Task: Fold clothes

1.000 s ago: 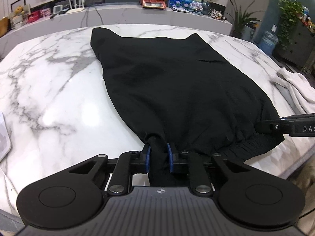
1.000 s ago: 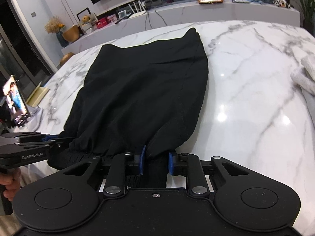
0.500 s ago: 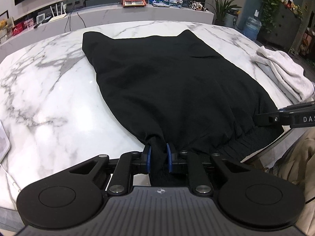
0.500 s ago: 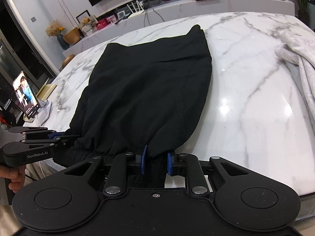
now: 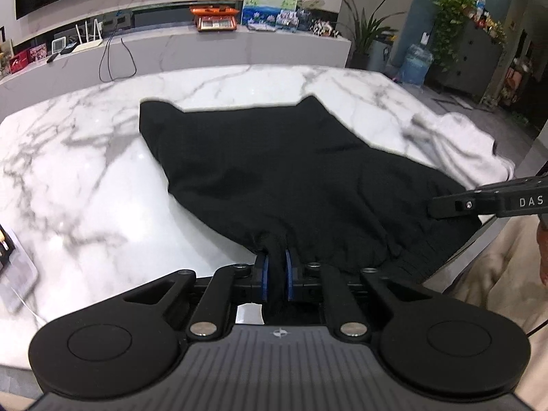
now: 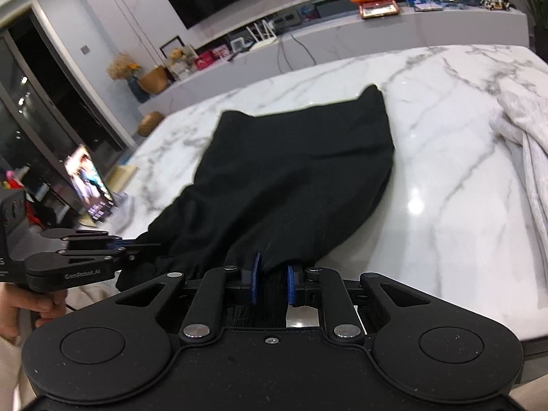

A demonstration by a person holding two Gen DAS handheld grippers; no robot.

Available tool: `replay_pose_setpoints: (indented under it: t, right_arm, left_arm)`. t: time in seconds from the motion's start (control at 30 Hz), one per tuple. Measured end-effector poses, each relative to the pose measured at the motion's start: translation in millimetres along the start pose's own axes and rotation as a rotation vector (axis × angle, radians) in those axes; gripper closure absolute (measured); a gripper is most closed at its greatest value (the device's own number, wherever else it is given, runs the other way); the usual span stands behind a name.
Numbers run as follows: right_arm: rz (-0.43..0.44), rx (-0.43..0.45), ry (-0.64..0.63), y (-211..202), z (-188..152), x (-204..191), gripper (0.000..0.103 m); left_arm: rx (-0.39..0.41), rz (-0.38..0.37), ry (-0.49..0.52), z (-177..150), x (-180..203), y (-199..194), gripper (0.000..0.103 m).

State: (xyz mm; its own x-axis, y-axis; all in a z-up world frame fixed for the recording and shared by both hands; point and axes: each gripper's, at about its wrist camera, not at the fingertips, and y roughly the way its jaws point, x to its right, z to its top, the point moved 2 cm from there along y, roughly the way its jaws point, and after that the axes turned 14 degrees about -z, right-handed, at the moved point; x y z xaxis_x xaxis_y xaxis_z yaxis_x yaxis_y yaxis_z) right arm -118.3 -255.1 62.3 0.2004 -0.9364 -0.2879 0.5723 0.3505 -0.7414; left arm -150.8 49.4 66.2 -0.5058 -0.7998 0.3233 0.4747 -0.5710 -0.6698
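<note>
Your left gripper [image 5: 276, 267] and right gripper [image 6: 272, 282] each pinch the waistband of the black garment [image 5: 274, 178], jaws closing tighter on the cloth. Since a second ago you have lifted that near edge off the marble table [image 5: 85, 178]; the far hem lies flat, white cloth [image 6: 524, 130] beyond.

Both grippers: matte black, 2 round side discs, silver pivot screws, blue finger pads [image 5: 263, 274]. White lettering, "GenRobot.AI" on left gripper [image 6: 133, 247], "DAS" on right gripper [image 5: 441, 205].
</note>
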Motion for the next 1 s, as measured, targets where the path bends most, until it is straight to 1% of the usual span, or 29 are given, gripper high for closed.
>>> replay_pose_setpoints:
  t: [0.1, 0.2, 0.23, 0.27, 0.3, 0.37, 0.43, 0.53, 0.57, 0.63, 0.67, 0.7, 0.77, 0.83, 0.87, 0.93, 1.0]
  right_arm:
    - [0.024, -0.015, 0.003, -6, 20, -2, 0.089]
    - [0.04, -0.045, 0.001, -5, 59, -2, 0.089]
    - [0.039, -0.05, -0.006, -3, 70, -3, 0.089]
    - [0.038, -0.051, -0.009, -3, 71, -1, 0.089]
    - [0.021, -0.054, -0.028, 2, 88, -3, 0.089]
    - [0.006, -0.065, -0.041, 12, 107, -1, 0.089]
    - [0.002, -0.081, -0.041, 21, 117, 0, 0.089]
    - [-0.017, -0.11, -0.049, 46, 129, 5, 0.089]
    - [-0.025, -0.128, -0.04, 62, 132, 9, 0.089]
    - [-0.025, -0.141, -0.024, 76, 133, 16, 0.089]
    - [-0.024, -0.146, -0.009, 84, 134, 20, 0.088]
    - [-0.025, -0.152, 0.008, 93, 135, 24, 0.085]
    - [-0.026, -0.161, 0.043, 111, 135, 35, 0.084]
    - [-0.013, -0.17, 0.091, 121, 133, 45, 0.082]
    - [0.0, -0.176, 0.127, 126, 132, 52, 0.082]
    - [0.043, -0.178, 0.208, 132, 132, 65, 0.078]
    - [0.053, -0.165, 0.249, 134, 135, 72, 0.07]
  left_arm:
    - [0.0, -0.004, 0.006, 25, -4, -5, 0.095]
    - [-0.012, 0.001, 0.014, 55, -14, -2, 0.095]
    - [-0.018, 0.0, 0.013, 64, -18, 1, 0.095]
    - [-0.023, 0.002, 0.012, 73, -22, 4, 0.095]
    - [-0.032, 0.007, 0.012, 81, -27, 8, 0.095]
    - [-0.051, 0.023, 0.013, 93, -37, 18, 0.095]
    - [-0.076, 0.04, 0.006, 104, -49, 32, 0.095]
    - [-0.107, 0.039, -0.047, 111, -72, 56, 0.095]
    - [-0.11, 0.036, -0.064, 112, -79, 63, 0.095]
    - [-0.112, 0.027, -0.108, 112, -96, 81, 0.093]
    - [-0.106, 0.021, -0.122, 111, -102, 86, 0.093]
    - [-0.099, 0.016, -0.137, 110, -108, 92, 0.091]
    - [-0.086, 0.009, -0.162, 108, -120, 99, 0.089]
    - [-0.063, 0.003, -0.194, 106, -132, 106, 0.081]
    - [-0.049, -0.001, -0.208, 106, -137, 106, 0.079]
    - [-0.018, -0.017, -0.249, 105, -148, 106, 0.077]
    - [0.01, -0.03, -0.292, 104, -159, 105, 0.077]
